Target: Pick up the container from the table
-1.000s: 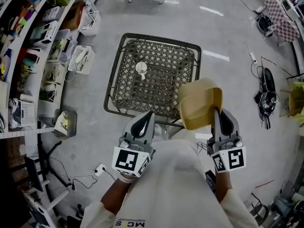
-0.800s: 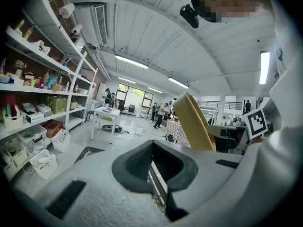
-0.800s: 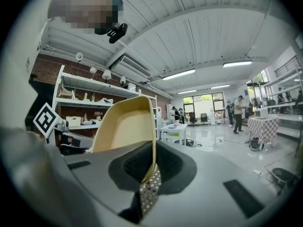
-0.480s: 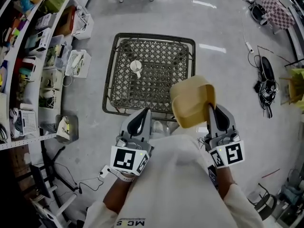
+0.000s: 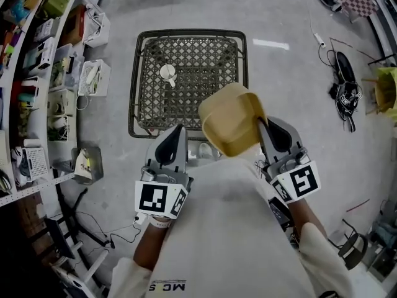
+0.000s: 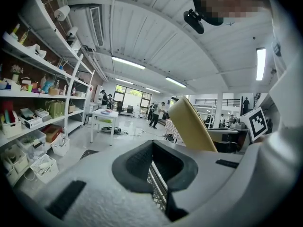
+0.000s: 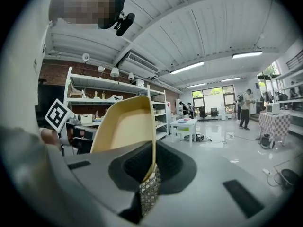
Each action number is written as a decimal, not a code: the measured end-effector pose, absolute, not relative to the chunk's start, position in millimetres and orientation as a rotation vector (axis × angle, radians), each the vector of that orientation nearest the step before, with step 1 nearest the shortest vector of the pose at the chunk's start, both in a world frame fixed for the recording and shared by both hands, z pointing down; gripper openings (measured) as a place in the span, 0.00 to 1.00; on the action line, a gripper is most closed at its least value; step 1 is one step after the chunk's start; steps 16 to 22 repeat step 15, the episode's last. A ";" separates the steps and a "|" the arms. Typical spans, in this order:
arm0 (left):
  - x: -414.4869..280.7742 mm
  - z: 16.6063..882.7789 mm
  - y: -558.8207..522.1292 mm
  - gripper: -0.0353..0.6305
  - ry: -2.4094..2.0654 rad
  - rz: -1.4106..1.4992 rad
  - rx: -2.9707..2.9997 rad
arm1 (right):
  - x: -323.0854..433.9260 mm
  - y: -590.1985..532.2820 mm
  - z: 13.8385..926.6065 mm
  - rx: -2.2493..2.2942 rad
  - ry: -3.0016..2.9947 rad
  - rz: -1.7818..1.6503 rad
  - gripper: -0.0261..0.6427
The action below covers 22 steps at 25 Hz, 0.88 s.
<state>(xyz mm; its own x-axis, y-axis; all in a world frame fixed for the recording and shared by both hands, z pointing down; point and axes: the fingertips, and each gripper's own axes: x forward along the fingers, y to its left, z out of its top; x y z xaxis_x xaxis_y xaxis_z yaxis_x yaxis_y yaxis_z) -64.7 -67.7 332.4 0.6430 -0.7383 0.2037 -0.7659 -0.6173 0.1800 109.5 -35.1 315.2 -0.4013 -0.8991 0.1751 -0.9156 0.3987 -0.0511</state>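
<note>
Head view: tan plastic tub-shaped container [image 5: 231,120], centre frame, off the black wire-mesh table [image 5: 133,85] and overlapping its lower-right corner. Left gripper view: left gripper [image 6: 154,167], jaws apparently together, nothing between. Right gripper view: right gripper [image 7: 150,171], clamped on container's wall.

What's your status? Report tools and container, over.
Right tool shut on container rim. Container up, off the mesh table. Left tool shut, empty. White cup on table, not in the way.
</note>
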 end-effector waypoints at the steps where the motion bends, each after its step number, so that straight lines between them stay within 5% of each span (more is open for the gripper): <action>1: -65.0 331.9 -67.0 0.09 -1.219 0.162 2.616 | 107.6 -33.6 315.3 1.631 -2.533 0.203 0.08; 22: -56.9 332.1 -55.8 0.09 -1.216 0.152 2.617 | 115.8 -16.1 312.5 1.670 -2.540 0.219 0.08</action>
